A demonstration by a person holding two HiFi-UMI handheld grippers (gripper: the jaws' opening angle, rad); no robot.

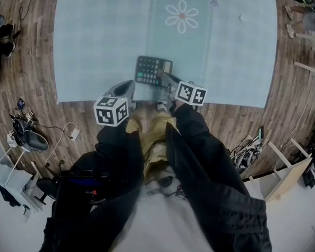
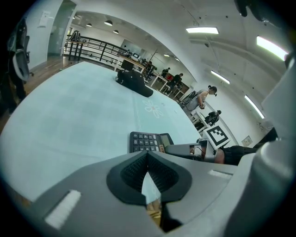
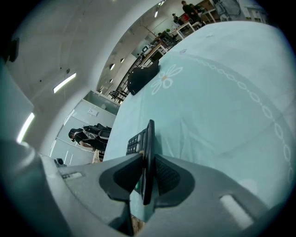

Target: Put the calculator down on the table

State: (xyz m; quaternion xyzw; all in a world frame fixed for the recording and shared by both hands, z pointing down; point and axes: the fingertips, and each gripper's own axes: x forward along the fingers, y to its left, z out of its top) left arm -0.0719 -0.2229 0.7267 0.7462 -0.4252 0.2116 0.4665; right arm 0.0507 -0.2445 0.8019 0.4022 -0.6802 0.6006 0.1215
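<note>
A dark calculator lies flat on the pale blue tablecloth, close to the table's near edge. My right gripper is at its near right corner. In the right gripper view the calculator shows edge-on between the jaws, and my right gripper has a pad against each side of it. My left gripper hovers just left of the calculator, over the table's near edge. Its pads meet at the tips with nothing between them. That view shows the calculator ahead, with the right gripper on it.
A black bag sits at the table's far side beyond a flower print. Cables and shoes litter the wooden floor at the left. A wooden shelf frame stands at the right. People stand by desks in the background.
</note>
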